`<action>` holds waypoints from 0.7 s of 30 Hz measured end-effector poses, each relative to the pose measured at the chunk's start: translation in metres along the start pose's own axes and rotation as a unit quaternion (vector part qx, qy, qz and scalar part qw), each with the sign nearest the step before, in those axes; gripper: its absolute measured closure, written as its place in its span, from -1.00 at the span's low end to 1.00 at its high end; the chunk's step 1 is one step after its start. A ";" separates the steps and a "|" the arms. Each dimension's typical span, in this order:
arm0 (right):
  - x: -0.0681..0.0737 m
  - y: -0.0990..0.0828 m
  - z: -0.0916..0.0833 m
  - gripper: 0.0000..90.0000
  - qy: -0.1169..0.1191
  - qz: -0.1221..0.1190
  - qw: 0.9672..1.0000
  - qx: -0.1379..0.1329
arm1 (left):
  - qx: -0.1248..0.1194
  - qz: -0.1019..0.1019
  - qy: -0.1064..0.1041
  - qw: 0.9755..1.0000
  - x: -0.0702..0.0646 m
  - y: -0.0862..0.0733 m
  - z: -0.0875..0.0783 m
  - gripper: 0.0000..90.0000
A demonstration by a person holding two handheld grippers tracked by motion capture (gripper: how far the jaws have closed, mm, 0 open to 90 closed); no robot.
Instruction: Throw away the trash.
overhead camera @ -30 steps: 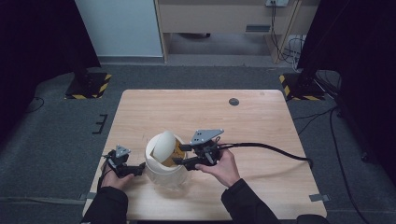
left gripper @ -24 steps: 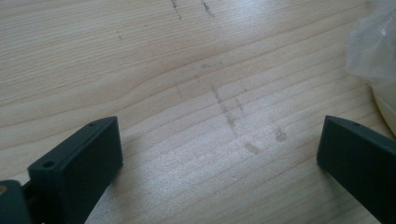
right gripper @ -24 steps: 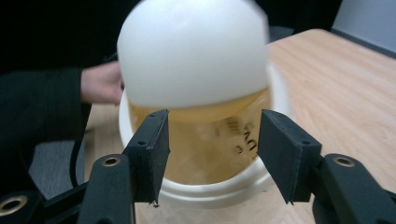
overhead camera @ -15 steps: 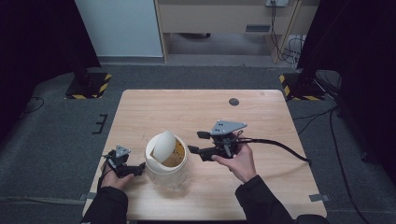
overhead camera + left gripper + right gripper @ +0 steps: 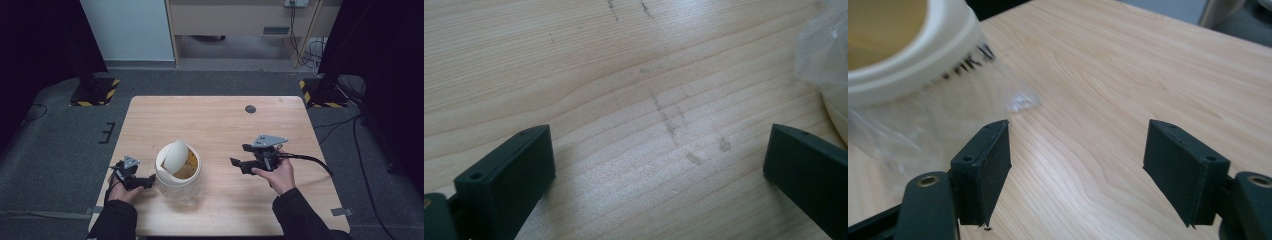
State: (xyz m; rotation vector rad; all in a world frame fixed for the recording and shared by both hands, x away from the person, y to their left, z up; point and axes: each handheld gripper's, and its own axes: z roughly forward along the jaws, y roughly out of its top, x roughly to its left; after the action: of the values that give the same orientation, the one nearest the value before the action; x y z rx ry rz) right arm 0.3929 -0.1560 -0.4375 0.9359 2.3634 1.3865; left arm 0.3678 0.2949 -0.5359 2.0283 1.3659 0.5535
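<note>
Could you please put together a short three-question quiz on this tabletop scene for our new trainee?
1. True or false: the right tongs are clamped on the white container.
2. What lies between the pads of the left tongs? A) the lid B) bare table C) clear plastic
3. Where does the container's lid sit?

Key:
1. False; they stand open, apart from it, having just been opening.
2. B, the wooden table.
3. Tilted in the container's mouth, leaving it partly uncovered.
</note>
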 end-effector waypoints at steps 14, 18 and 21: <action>-0.051 -0.063 -0.024 -0.51 -0.070 0.064 0.994 0.048 | -0.001 -0.001 0.000 1.000 0.000 0.000 0.000 -1.00; -0.066 -0.076 -0.030 -0.55 -0.106 0.080 0.988 0.073 | -0.001 -0.001 0.000 1.000 0.000 0.000 0.000 -1.00; -0.075 -0.084 -0.035 -0.63 -0.126 0.089 0.985 0.083 | -0.001 -0.001 0.000 1.000 0.000 0.000 0.000 -1.00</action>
State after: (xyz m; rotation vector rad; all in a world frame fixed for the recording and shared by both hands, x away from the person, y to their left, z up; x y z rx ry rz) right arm 0.3987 -0.2563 -0.4983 1.3127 2.2728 1.0634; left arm 0.3678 0.2949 -0.5360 2.0261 1.3663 0.5546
